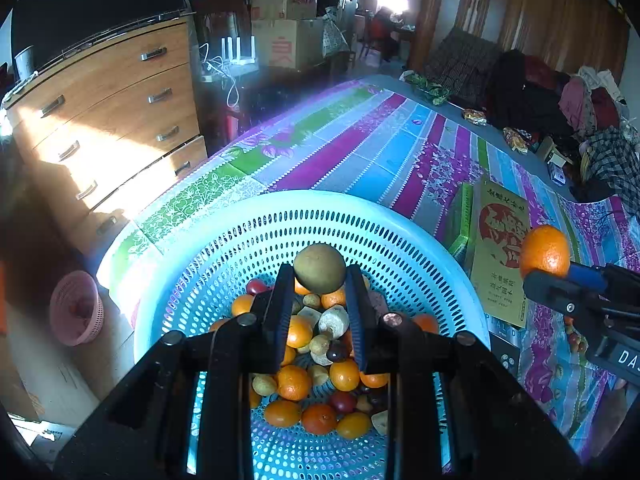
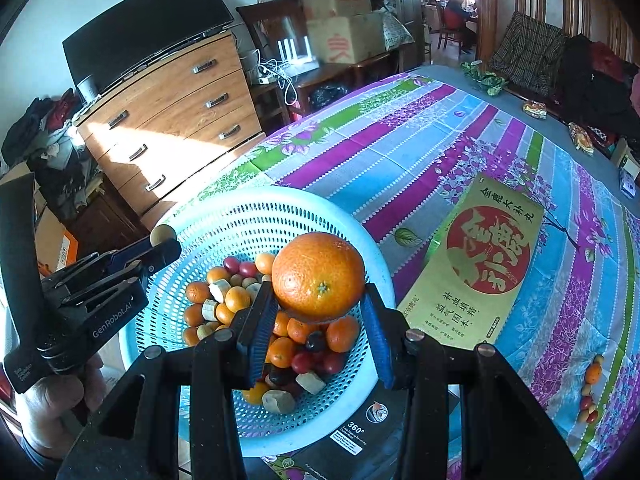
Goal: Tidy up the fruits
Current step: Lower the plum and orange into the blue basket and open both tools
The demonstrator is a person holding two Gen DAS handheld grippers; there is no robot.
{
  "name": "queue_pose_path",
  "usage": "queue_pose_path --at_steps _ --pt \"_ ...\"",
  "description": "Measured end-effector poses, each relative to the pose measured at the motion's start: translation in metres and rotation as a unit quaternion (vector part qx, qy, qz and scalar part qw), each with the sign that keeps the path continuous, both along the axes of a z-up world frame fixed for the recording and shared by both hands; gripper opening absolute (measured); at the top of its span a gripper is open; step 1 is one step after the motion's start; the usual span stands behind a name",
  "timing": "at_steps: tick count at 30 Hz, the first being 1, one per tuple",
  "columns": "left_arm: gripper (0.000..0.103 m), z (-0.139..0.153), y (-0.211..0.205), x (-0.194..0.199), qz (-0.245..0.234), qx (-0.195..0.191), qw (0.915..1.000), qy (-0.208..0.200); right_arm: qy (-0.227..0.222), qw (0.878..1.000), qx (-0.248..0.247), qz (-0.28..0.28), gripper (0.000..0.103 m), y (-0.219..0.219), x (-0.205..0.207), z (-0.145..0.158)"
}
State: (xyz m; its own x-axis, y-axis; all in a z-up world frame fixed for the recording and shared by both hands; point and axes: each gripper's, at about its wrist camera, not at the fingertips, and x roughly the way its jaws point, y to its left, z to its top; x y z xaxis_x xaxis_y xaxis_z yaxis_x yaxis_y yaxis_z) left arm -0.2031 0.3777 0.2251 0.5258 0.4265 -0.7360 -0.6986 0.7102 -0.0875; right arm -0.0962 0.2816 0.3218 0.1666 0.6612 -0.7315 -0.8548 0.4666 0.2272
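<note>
A light blue perforated basket holds several oranges, red fruits and pale pieces. My left gripper is shut on a small round greenish-brown fruit and holds it above the basket's contents. My right gripper is shut on a large orange, held over the basket's right side. The left gripper shows at the left of the right wrist view, with a hand under it.
A yellow printed box lies on the striped tablecloth right of the basket. A few small fruits lie in a row at the table's right. A wooden dresser stands left, a pink basket below.
</note>
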Motion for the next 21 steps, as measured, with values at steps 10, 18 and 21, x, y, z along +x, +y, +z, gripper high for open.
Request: queue_pose_path --at_steps 10,18,21 --pt "0.026 -0.025 0.008 -0.003 -0.001 -0.027 0.9994 0.022 0.006 0.999 -0.030 0.017 0.047 0.013 -0.006 -0.019" --pt "0.026 -0.043 0.011 -0.007 -0.004 -0.049 0.9977 0.045 0.021 0.997 -0.064 0.033 0.047 0.025 -0.014 -0.045" --pt "0.026 -0.049 0.013 -0.009 -0.003 -0.055 0.9971 0.052 0.025 0.996 -0.075 0.035 0.047 0.028 -0.014 -0.053"
